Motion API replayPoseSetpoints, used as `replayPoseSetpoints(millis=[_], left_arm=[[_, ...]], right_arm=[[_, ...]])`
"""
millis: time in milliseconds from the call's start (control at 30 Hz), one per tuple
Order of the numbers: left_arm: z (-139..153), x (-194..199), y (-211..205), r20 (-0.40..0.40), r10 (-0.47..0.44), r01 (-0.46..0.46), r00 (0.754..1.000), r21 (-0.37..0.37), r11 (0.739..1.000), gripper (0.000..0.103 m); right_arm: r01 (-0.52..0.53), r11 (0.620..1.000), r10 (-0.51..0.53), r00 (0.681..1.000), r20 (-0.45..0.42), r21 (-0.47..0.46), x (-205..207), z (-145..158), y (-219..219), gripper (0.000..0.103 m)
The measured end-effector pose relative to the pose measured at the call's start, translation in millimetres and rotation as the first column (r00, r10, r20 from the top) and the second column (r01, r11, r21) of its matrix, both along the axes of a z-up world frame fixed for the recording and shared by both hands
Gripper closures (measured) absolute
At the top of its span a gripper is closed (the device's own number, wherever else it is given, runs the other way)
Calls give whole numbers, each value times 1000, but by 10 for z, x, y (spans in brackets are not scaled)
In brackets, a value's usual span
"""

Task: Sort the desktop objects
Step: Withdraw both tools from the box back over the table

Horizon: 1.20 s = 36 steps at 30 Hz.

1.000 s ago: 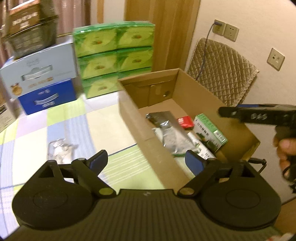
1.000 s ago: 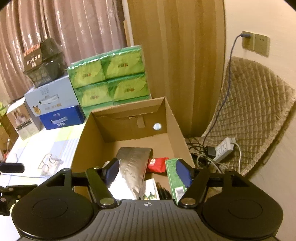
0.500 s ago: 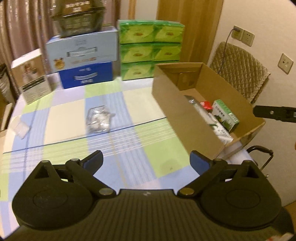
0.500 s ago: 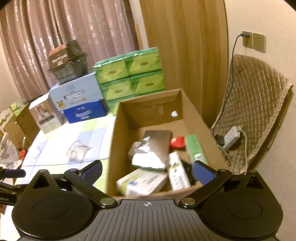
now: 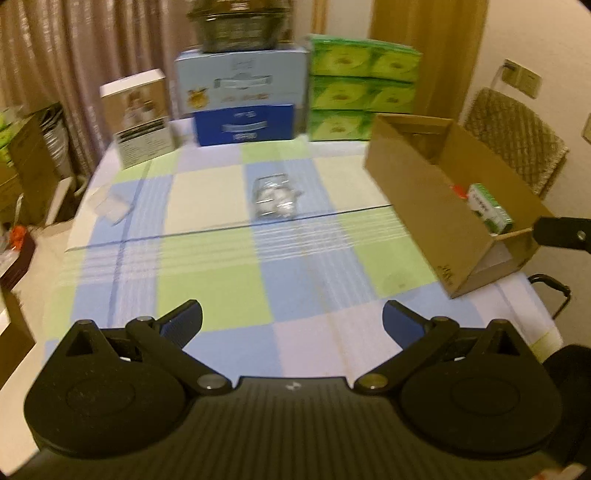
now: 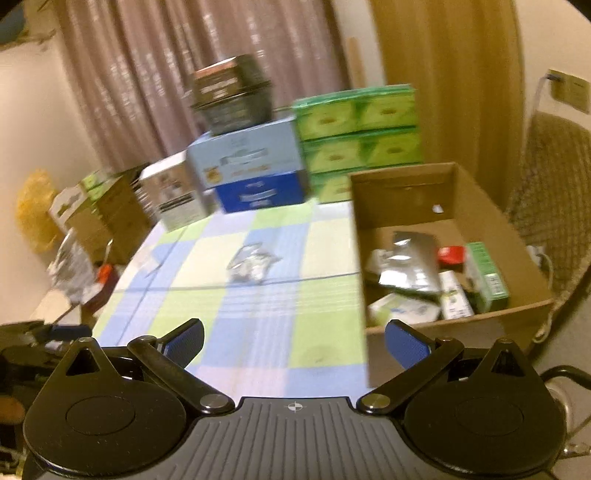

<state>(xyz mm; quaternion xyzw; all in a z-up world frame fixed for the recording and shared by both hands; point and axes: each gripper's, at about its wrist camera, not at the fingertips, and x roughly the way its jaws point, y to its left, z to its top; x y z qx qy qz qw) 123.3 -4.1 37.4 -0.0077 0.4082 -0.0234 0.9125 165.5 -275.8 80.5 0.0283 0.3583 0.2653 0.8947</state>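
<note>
A clear plastic packet (image 5: 275, 197) lies mid-table on the checked cloth; it also shows in the right wrist view (image 6: 251, 264). A small clear bag (image 5: 110, 206) lies at the table's left edge. An open cardboard box (image 5: 417, 192) stands at the right and holds a silver pouch (image 6: 410, 264), a green carton (image 6: 484, 275), a red item (image 6: 451, 254) and white boxes. My left gripper (image 5: 291, 325) is open and empty above the table's near edge. My right gripper (image 6: 293, 341) is open and empty, near the box's front corner.
Along the table's back stand a white box (image 5: 138, 118), a light-blue and blue carton (image 5: 243, 99) with a dark container (image 5: 240, 26) on top, and green tissue packs (image 5: 362, 88). A quilted chair (image 5: 517, 144) is at the right. Cardboard boxes (image 6: 107, 210) stand left.
Both grippers have pulled back from over the box toward the table's near side and turned left. Much more of the table and the packet now shows. Both stay open.
</note>
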Motion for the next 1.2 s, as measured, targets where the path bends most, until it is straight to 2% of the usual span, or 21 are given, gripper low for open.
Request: replayPoseSetpoints(millis=[233, 467, 700, 900, 1200], left_arm=[[-23, -245, 527, 8, 110, -110, 994, -15, 994, 1], [45, -351, 1007, 29, 214, -213, 976, -21, 977, 1], [169, -340, 1202, 63, 267, -266, 962, -10, 964, 1], [187, -191, 1282, 105, 290, -293, 951, 8, 956, 1], [-173, 326, 1528, 131, 340, -344, 931, 3, 939, 1]], right_arm=[[-71, 997, 70, 997, -34, -8, -139, -164, 374, 2], [-112, 994, 111, 992, -65, -11, -116, -320, 722, 2], [-137, 991, 137, 990, -44, -2, -54, -325, 994, 2], [-143, 990, 143, 989, 21, -14, 31, -330, 1212, 2], [-99, 994, 101, 993, 61, -37, 487, -653, 1585, 2]])
